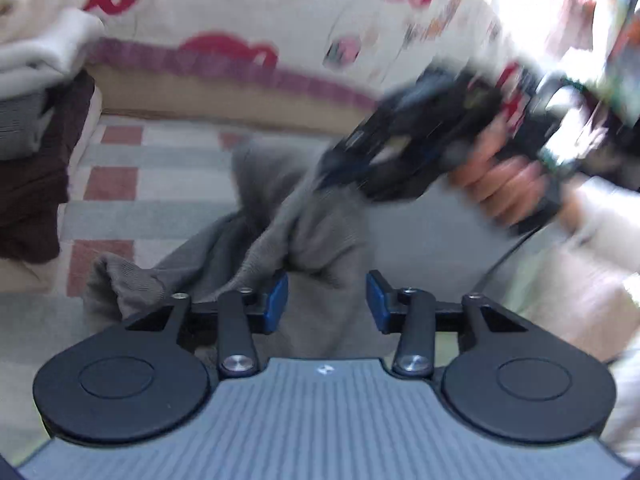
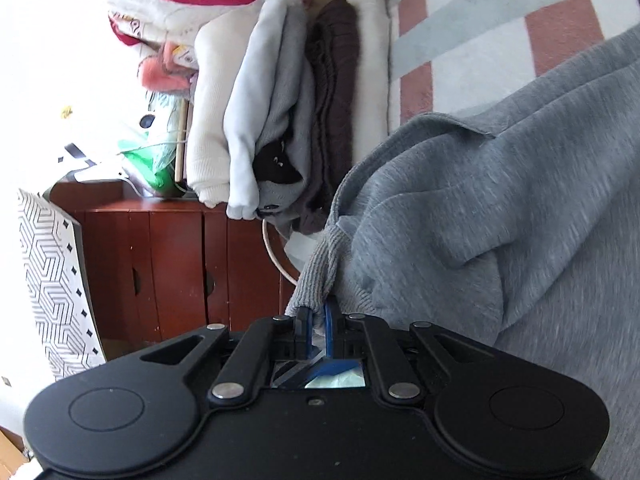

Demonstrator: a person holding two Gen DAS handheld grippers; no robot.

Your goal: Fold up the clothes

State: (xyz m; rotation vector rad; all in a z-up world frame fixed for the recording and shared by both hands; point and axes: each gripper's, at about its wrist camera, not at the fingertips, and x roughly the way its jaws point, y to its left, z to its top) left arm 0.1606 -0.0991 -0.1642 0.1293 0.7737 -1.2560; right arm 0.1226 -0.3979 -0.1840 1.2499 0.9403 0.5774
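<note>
Checked bedspread; right tool pinching sweatshirt

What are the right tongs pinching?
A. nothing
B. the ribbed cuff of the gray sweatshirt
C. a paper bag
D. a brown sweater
B: the right tongs are shut on the ribbed cuff of the gray sweatshirt.
</note>
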